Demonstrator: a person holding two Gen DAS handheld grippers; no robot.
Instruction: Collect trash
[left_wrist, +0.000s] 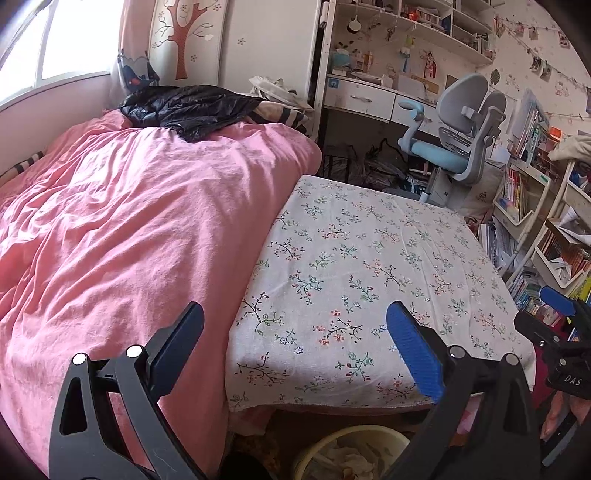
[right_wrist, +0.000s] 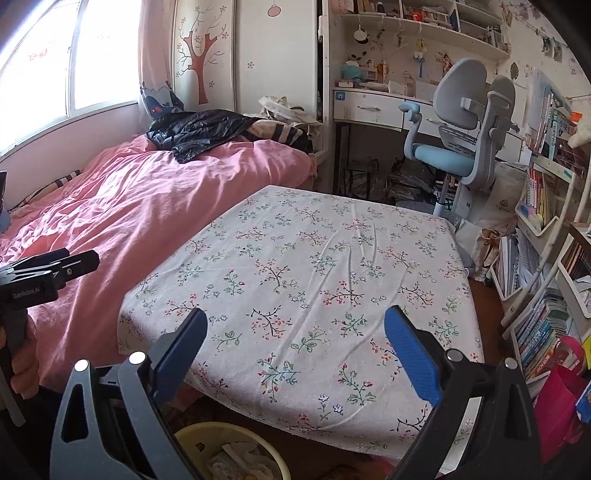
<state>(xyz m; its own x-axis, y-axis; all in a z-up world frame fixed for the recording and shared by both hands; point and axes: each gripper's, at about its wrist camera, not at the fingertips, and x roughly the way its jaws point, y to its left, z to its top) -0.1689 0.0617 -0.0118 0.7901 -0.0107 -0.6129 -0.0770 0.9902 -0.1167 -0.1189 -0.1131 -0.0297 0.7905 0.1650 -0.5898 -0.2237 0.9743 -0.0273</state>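
A pale yellow bin (left_wrist: 354, 456) holding crumpled paper and wrappers sits on the floor below the near edge of a table covered by a floral cloth (left_wrist: 369, 266). The same bin (right_wrist: 229, 454) shows at the bottom of the right wrist view, in front of the floral cloth (right_wrist: 306, 280). My left gripper (left_wrist: 295, 332) hangs open above the seam between bed and table, nothing between its fingers. My right gripper (right_wrist: 295, 336) is open over the table's near part, also holding nothing. No loose trash lies on the cloth.
A bed with a pink duvet (left_wrist: 129, 229) borders the table on the left, with a black jacket (left_wrist: 188, 107) at its far end. A grey-blue desk chair (left_wrist: 458, 140) and desk stand behind. Bookshelves (right_wrist: 546, 229) and a pink bag (right_wrist: 557, 406) crowd the right side.
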